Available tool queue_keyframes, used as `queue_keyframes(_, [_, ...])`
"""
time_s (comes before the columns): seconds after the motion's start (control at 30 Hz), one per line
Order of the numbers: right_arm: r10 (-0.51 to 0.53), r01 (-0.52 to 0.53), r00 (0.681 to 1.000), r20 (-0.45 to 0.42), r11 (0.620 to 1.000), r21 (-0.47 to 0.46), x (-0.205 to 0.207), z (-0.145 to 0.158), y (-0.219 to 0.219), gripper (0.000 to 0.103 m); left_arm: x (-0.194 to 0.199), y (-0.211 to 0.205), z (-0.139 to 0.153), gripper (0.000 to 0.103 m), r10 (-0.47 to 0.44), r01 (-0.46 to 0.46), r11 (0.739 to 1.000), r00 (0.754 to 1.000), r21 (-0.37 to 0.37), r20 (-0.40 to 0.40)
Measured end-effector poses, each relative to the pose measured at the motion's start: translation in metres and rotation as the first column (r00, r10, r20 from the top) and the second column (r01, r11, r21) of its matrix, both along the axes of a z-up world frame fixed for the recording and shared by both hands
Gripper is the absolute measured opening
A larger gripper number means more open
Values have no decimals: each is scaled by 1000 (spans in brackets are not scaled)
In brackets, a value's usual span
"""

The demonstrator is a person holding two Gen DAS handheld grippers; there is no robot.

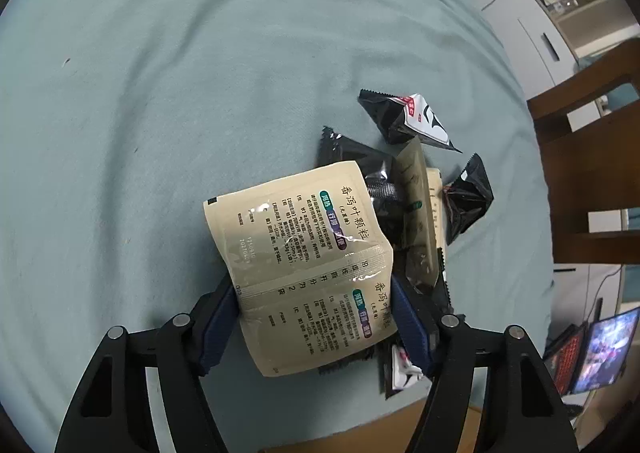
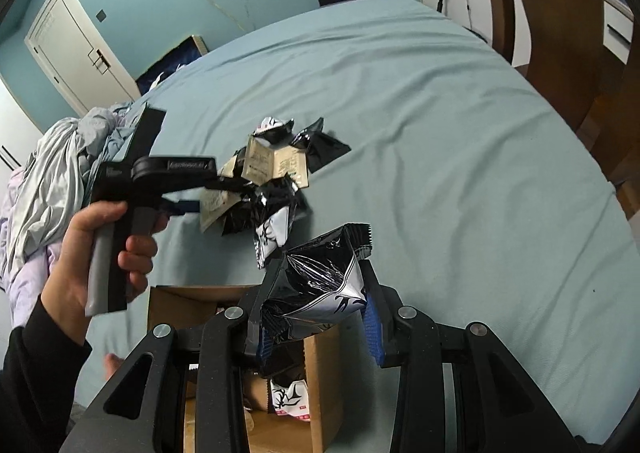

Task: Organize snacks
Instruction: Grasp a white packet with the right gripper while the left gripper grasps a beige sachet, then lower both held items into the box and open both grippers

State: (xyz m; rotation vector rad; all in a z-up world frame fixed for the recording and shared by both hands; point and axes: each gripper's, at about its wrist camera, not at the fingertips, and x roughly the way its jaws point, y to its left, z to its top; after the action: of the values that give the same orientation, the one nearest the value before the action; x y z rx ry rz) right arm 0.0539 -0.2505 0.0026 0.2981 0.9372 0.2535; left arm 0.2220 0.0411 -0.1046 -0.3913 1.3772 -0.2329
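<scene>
An open brown cardboard box (image 2: 320, 357) at the bed's edge holds a white-and-black snack packet (image 2: 290, 397). The right gripper (image 2: 316, 317) clamps a crinkled glossy black foil snack bag (image 2: 316, 285) above it. The left gripper (image 1: 314, 317) pinches a flat beige paper sachet (image 1: 304, 257) over the snack pile (image 1: 420, 173) on the teal bedsheet (image 1: 160, 93).

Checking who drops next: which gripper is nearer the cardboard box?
Right. The right gripper holds a black snack packet directly above the cardboard box; the left gripper is farther off, holding a beige sachet at the snack pile.
</scene>
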Motion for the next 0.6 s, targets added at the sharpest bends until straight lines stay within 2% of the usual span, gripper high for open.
queue_keyframes(0.07, [-8,8,1000,14,1000,-4,-1,1,1,34,-7,0,3,70,15,-15,1000,1000,21,15])
queue_keyframes(0.17, [-9,9,1000,25,1000,-12,-5,2,2,34,-22,-2,18,70,10,-18,994,998,112,68])
queue_keyframes(0.2, [-5,6,1000,26,1000,-14,-6,2,4,34,-29,-4,28,70,-1,-14,989,995,146,98])
queue_keyframes(0.33, [39,-39,999,27,999,21,-5,1,5,34,-57,-6,65,70,-35,-4,978,982,207,185])
queue_keyframes(0.5, [117,-117,989,88,993,-3,-19,9,13,34,-111,-23,105,70,-147,50,950,943,309,299])
queue_keyframes(0.6, [159,-157,981,108,987,-22,-28,13,19,34,-145,-26,115,70,-176,73,948,931,309,320])
